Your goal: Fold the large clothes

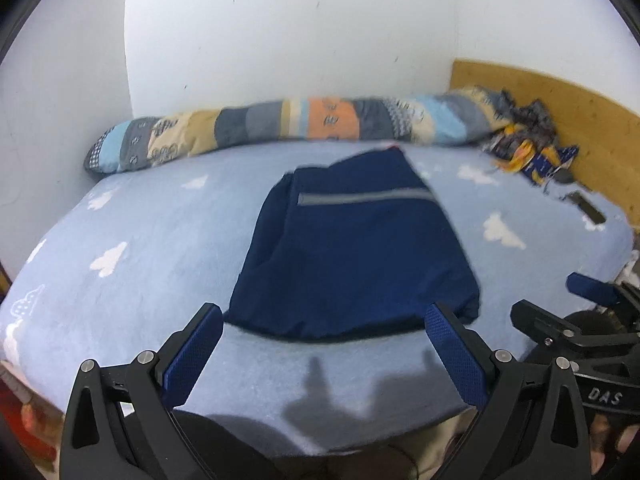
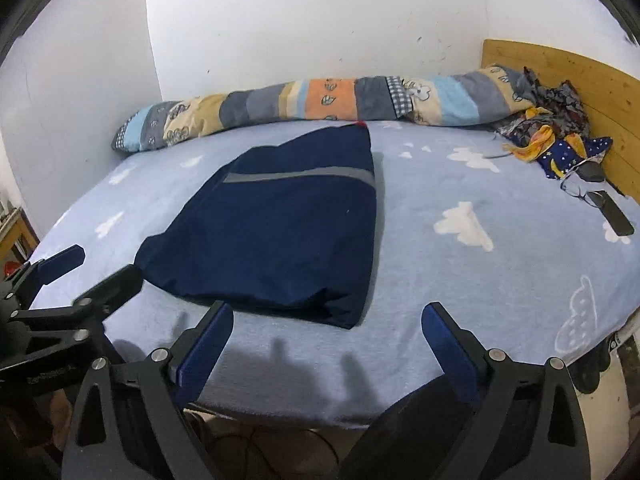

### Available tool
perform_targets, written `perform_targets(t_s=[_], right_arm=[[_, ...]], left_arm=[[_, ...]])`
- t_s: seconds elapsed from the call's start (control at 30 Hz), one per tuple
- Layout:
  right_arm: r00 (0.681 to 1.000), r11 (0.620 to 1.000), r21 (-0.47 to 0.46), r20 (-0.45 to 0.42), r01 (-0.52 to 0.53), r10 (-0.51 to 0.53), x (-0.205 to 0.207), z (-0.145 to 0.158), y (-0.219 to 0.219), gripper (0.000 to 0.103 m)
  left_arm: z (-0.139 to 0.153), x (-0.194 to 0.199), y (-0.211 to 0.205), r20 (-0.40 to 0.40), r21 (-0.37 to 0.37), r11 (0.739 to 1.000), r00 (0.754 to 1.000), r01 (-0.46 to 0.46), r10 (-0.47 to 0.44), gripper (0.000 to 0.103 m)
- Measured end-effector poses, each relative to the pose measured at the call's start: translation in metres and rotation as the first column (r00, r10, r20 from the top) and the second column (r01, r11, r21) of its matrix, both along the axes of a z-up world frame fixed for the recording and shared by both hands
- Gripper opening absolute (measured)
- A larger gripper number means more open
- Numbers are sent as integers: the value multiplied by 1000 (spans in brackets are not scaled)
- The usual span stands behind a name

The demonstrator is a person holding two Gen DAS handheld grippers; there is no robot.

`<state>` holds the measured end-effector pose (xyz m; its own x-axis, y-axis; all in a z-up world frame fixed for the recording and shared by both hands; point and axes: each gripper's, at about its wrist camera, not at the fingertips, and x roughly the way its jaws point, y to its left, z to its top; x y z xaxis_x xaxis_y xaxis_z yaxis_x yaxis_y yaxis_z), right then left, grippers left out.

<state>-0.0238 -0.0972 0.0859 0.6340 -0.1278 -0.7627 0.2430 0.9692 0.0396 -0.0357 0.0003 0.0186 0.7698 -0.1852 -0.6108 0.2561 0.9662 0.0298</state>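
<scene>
Both my left gripper (image 1: 322, 330) and right gripper (image 2: 327, 326) hang spread and empty just before the navy garment (image 2: 276, 220), already folded compact mid-bedsheet (image 2: 500, 280); perhaps one last fold remains

You have a bed (image 2: 500, 280) under a pale blue sheet printed with white clouds. A folded navy garment (image 2: 280, 232) with a grey stripe lies flat near its middle. Along the far edge, against the wall, a rolled patchwork quilt (image 2: 320, 100) stretches across. In the far right corner by the wooden headboard (image 2: 580, 80) sit a heap of patterned cloth (image 2: 552, 136), glasses (image 2: 580, 188) and a dark flat device (image 2: 618, 220).
</scene>
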Motion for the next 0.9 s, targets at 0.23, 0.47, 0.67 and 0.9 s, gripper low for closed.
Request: perform_targets(t_s=[0.23,0.47,0.67,0.9], right_arm=[[999,998,-58,-23,-39,38,3,-5,16,97],[999,997,-64,-29,-36,34,3,-5,15,97],[999,996,-77,-27,-43,41,2,-5,17,97],[999,996,-78,-26,-46,44,1,-4,17,97]], left_arm=[[-5,24,-14,-129,50,998,991,-32,38,96],[10,40,-12,-159,39,999,987,-11,17,97],[1,43,-17,-195,80,996,980,-34,49,97],[7,48,-22,-194,111,993,979,-48,69,94]])
